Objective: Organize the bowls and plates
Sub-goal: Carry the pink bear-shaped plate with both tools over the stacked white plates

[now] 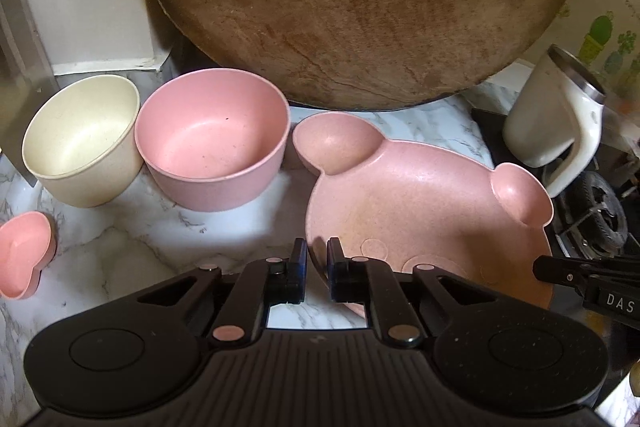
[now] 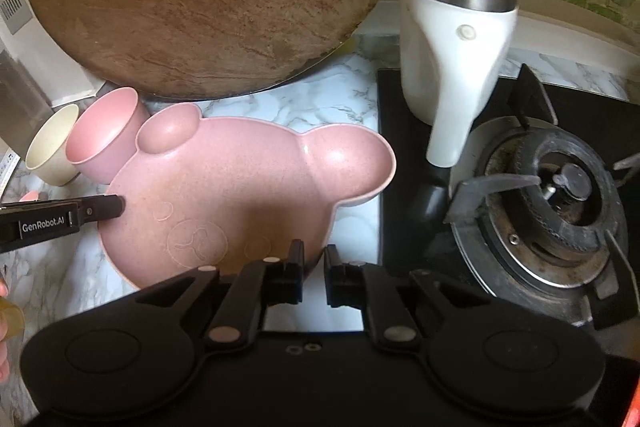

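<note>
grip on the bear-shaped pink plate (image 1: 420, 211) looks like the step in hand: the left gripper (image 1: 317, 269) has its two fingers narrowed around the plate's near-left rim, one inside and one outside, so i judge it clenched on the plate. the right gripper (image 2: 313, 273) sits at the plate's near-right rim with a similar narrow gap; the rim seems to run between its fingers, but whether it truly pinches i cannot tell. the plate lies flat on the marble counter (image 1: 132, 247), its two ears pointing toward the big round wooden board (image 1: 360, 7) leaning at the back, its right ear close to the black stove top (image 2: 400, 227)

left of the plate stand a pink bowl (image 1: 212, 139) and a cream bowl (image 1: 80, 139), touching each other, and a small pink heart-shaped dish (image 1: 24, 255) lies well apart at the far left. a white mug (image 2: 452, 59) with a steel rim stands on the stove beside the burner (image 2: 560, 195)

next move, as i judge it, calls for lifting the plate level with both hands and keeping its ear clear of the pink bowl just beside it, then setting it where the dishes are gathered

writing: "genrobot.ai" on the left gripper's side seen from the right wrist view, "das" on the right gripper's side seen from the left; partial green lettering on the wall sticker, unreadable
</note>
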`<state>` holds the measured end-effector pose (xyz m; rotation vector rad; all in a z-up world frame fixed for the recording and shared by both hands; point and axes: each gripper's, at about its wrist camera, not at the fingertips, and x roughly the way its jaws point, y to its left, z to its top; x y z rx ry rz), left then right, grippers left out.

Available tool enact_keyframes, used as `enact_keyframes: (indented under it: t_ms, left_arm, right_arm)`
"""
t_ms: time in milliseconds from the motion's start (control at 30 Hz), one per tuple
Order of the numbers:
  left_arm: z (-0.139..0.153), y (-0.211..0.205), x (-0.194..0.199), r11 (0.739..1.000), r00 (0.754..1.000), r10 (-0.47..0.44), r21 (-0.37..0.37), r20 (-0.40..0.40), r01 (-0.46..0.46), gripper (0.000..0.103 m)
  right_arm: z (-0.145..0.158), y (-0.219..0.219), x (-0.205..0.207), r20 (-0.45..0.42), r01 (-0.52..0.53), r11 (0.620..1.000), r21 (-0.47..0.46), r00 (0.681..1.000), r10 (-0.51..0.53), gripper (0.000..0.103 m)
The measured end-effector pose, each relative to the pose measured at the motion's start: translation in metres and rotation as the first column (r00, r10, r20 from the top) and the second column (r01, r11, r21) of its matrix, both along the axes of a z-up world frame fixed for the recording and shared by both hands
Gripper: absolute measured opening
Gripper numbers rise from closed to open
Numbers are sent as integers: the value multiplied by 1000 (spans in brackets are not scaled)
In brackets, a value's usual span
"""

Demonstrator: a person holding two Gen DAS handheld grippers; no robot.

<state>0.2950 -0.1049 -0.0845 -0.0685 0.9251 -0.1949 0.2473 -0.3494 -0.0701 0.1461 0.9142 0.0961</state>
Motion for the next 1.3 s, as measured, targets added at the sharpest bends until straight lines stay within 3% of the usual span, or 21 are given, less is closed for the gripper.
enact_keyframes:
  t_ms: [567, 1300]
  left_arm:
    - [43, 4, -74, 1000, 998, -15, -23, 63, 16, 9]
    - [37, 14, -163, 999, 999, -8, -43, 46, 9, 10]
  right_arm:
    - [30, -8, -64, 72, -26, 999, 25, 997, 24, 11]
    - [17, -2, -136, 55, -73, 996, 42, 996, 71, 11]
